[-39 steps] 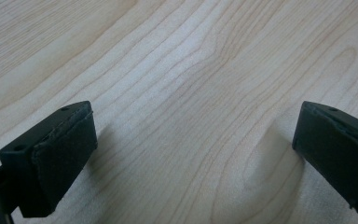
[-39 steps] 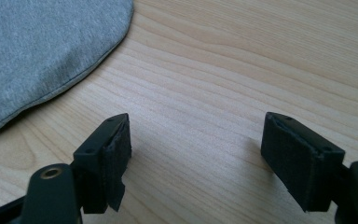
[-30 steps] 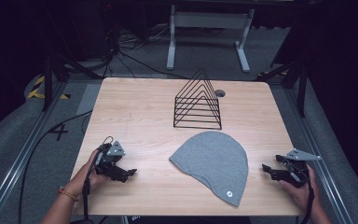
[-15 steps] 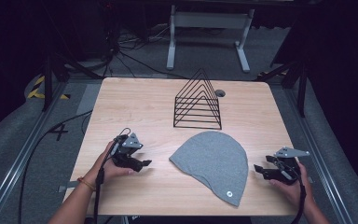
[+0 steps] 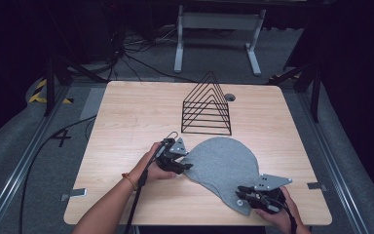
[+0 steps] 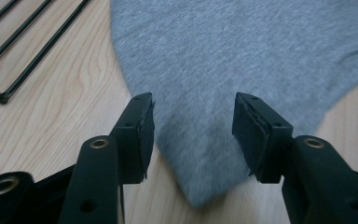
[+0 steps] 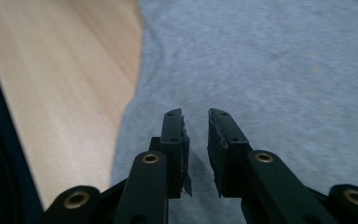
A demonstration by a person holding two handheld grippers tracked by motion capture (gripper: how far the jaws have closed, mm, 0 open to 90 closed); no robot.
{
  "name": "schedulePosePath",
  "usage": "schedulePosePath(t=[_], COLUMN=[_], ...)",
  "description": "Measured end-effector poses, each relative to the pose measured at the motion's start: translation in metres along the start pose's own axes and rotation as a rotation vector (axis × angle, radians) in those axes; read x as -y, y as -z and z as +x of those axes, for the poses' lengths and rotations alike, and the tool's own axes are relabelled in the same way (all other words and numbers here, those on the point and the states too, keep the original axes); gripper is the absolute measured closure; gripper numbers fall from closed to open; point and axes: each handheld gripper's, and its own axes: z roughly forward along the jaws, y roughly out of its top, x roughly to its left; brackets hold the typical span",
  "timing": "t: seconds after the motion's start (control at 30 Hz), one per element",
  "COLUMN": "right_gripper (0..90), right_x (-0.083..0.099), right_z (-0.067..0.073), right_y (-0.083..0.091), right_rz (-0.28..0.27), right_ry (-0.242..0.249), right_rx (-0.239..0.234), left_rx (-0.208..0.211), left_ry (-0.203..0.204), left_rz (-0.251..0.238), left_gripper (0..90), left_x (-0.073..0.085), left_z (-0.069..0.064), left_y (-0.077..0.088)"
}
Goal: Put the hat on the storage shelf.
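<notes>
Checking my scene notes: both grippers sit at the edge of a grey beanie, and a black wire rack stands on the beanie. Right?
Not quite. The wire rack stands on the bare table just behind the grey beanie, as the high view shows. The rest holds.

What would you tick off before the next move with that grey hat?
1. Left tongs at the hat: ok. Its pointed corner lies between the jaws, which have just been closing.
2. Left pads pressing the cloth: not ok, gaps on both sides.
3. Right tongs over the hat's near edge: ok. The jaws have just been closing and stand almost together.
4. Cloth pinched by right tongs: cannot tell.
5. Hat flat on the table: ok.
6. Wire rack apart from the hat: ok.
</notes>
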Motion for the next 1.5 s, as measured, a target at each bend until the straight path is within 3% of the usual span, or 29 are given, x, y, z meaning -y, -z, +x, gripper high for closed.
schedulePosePath(t=[0.1,0.2,0.3,0.4,0.83,1.27,1.4,1.5], right_gripper=[80.0,81.0,80.3,80.2,78.5,76.4,66.6,59.1], right_x=[0.006,0.009,0.011,0.011,0.008,-0.001,-0.005,-0.010], right_z=[0.007,0.008,0.008,0.006,-0.012,-0.035,-0.039,-0.045], right_y=[-0.007,-0.006,-0.004,-0.003,-0.005,-0.014,-0.015,-0.011], right_rz=[0.038,0.037,0.038,0.045,0.055,0.054,0.065,0.051], right_ry=[0.013,0.017,0.010,0.015,-0.016,-0.005,-0.005,-0.014], right_rx=[-0.018,-0.009,-0.011,0.000,0.048,0.065,0.065,0.080], left_rx=[0.010,0.014,0.038,0.037,0.041,0.038,0.014,-0.038], left_ry=[-0.025,-0.037,0.025,0.024,0.046,0.069,0.053,0.082], left_rz=[0.018,0.029,0.037,0.049,0.027,0.032,0.034,0.010], left_gripper=[54.1,57.7,57.7,58.5,58.5,58.7,55.1,47.7], left_x=[-0.002,-0.002,0.002,0.008,0.037,0.044,0.045,0.043], left_z=[-0.002,-0.004,-0.007,-0.016,-0.054,-0.071,-0.072,-0.061], left_y=[-0.008,-0.006,-0.002,0.004,0.030,0.038,0.041,0.045])
